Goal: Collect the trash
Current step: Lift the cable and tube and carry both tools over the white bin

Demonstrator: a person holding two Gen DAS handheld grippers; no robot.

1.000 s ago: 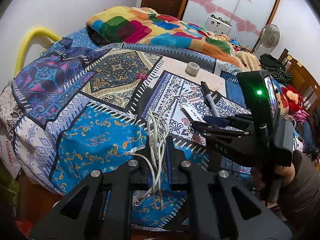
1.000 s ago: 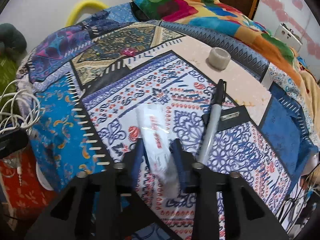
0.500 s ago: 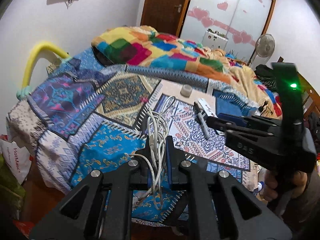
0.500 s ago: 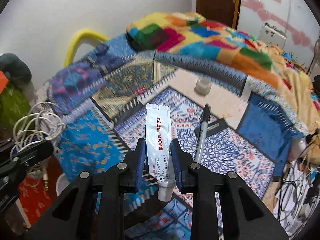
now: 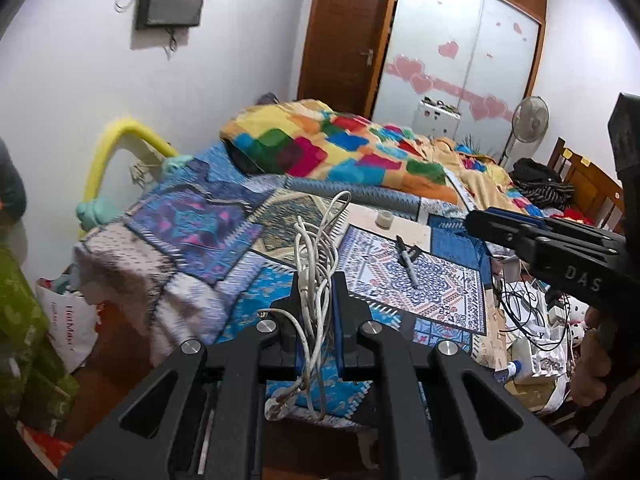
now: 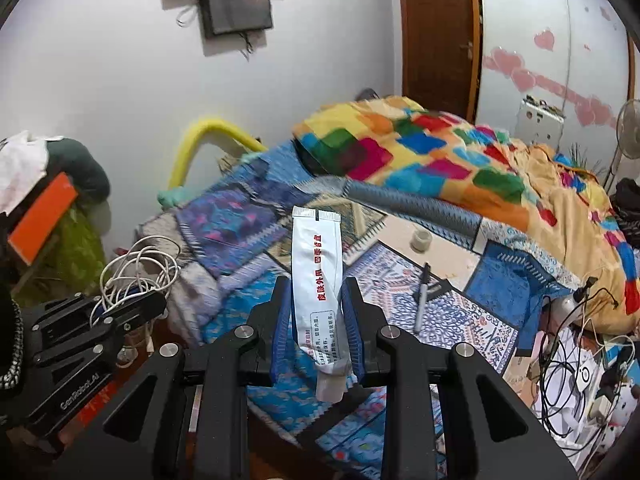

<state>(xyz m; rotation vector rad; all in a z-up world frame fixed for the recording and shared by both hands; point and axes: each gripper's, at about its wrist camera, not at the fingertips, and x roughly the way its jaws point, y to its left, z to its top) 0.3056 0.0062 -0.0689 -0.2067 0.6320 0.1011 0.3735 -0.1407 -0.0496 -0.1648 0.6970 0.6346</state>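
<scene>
A: Progress? 
B: Left gripper (image 5: 316, 312) was clamped on tangled white cable bundle (image 5: 316, 264), right gripper (image 6: 318, 316) on white printed ointment tube (image 6: 320, 280), both held above bed edge. Grey marker pen (image 5: 408, 264) and small tape roll (image 5: 385, 220) were left on patterned quilt (image 5: 424, 280). 
A: Bin? 
B: None seen; floor cut off.

Premises: a lived-in home bedroom. Evidence: a bed (image 5: 192, 240) under patchwork covers, with a rumpled multicoloured quilt (image 5: 340, 148) at 12 o'clock. Behind it, a wooden door (image 5: 344, 36) and a sliding wardrobe (image 5: 460, 48) with pink heart stickers. A standing fan (image 5: 530, 116) at 2 o'clock; wall-mounted screen (image 5: 170, 0) at 11 o'clock.
</scene>
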